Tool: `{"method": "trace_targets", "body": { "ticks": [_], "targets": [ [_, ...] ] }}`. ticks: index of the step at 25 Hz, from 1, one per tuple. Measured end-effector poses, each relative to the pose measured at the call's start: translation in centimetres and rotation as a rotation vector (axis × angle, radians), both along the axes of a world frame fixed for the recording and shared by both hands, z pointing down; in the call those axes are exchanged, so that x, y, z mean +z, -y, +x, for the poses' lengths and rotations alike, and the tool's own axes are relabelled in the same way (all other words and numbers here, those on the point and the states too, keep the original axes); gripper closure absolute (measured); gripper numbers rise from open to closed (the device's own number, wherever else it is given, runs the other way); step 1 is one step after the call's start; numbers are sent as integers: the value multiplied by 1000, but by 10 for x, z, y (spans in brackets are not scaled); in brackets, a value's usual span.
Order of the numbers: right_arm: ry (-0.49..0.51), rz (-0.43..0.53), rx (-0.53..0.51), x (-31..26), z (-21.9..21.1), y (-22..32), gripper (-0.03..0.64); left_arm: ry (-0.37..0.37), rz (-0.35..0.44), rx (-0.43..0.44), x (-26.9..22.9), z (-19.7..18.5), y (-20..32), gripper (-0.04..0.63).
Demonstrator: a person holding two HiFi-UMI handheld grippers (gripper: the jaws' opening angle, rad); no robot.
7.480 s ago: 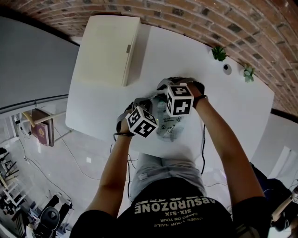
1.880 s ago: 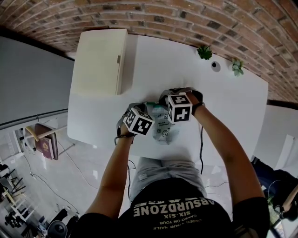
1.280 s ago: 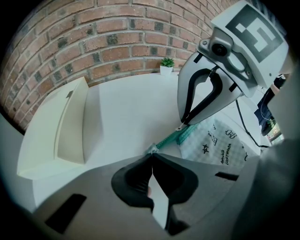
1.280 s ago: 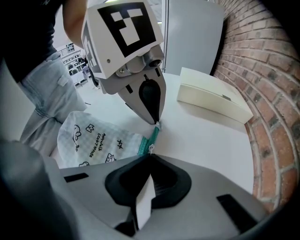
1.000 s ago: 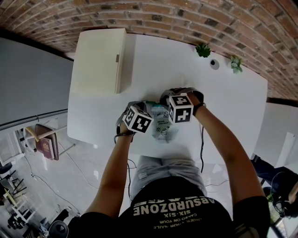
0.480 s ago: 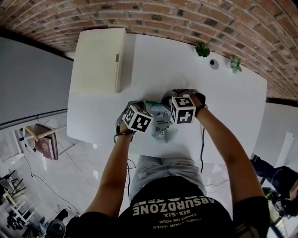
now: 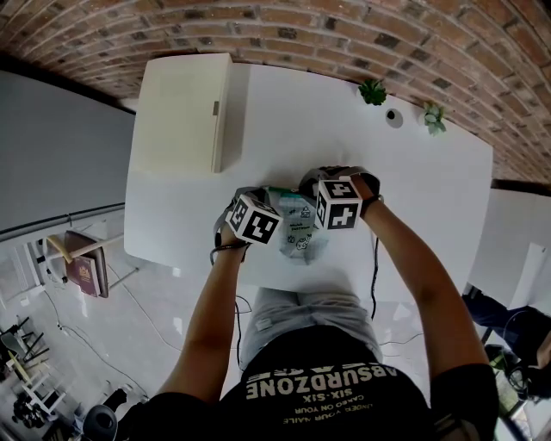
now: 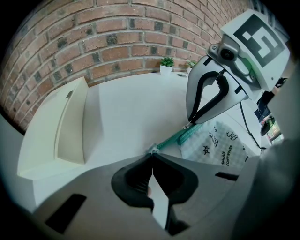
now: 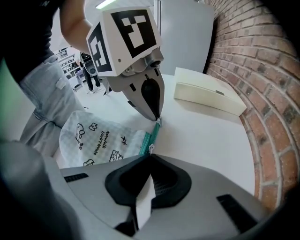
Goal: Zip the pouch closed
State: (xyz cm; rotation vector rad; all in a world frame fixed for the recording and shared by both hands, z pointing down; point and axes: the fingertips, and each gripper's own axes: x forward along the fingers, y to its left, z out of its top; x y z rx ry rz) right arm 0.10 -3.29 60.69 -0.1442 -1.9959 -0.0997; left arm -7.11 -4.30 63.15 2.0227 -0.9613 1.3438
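At the far left of the white table, a cream box is seen lying flat below the brick wall. Right of it and nearer the person, the left gripper is held pointing steeply down, and its jaws are pressed together on the end of the pouch's teal zip. The zip is stretched in a straight line from there to the right gripper, whose jaws are likewise closed, clamped on the zip at a small silvery pull. The pouch, pale with a checked pattern and small black drawings, is laid on the table between the two grippers, its body spread toward the person at the near edge. Each gripper's tips are shown in the other's view, touching the zip. Farther right, close to the wall, one small potted plant and another are set, with a small round fitting between them
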Motion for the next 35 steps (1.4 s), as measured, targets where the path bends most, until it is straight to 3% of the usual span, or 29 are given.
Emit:
{"method": "trace_targets", "body": {
  "ticks": [35],
  "targets": [
    [-31, -1, -11, -3, 8, -2, 617, 12, 6, 14, 0, -1, 2, 584]
  ]
}}
